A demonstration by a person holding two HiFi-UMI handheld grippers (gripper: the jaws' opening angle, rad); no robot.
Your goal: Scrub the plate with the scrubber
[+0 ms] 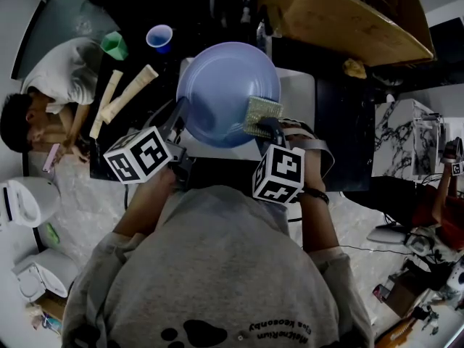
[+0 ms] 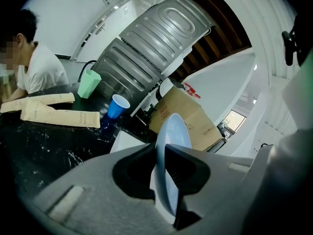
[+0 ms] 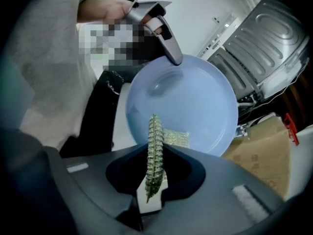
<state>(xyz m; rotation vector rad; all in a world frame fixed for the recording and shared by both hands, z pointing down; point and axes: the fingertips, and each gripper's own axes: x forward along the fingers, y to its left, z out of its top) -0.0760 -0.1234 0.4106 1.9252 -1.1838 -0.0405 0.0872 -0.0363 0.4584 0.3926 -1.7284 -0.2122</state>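
Plate [image 1: 225,85] tilted, face twd scrubber [image 1: 262,112], rim in L claw [image 2: 162,153], scrubber edge-on in R claw [image 3: 155,153]

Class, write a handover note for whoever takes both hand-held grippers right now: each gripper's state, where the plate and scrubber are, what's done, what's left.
Left hand-held gripper: shut on the plate at its rim, plate held tilted.
Right hand-held gripper: shut on the scrubber, at the plate's inner face near its rim.
Done: both things gripped, scrubber at the plate.
Left: the scrubbing; how much is already done cannot be told.

Blue cup [image 1: 159,38] beside green cup [image 1: 114,45] (toothbrush boxes [image 1: 129,93] nearby).
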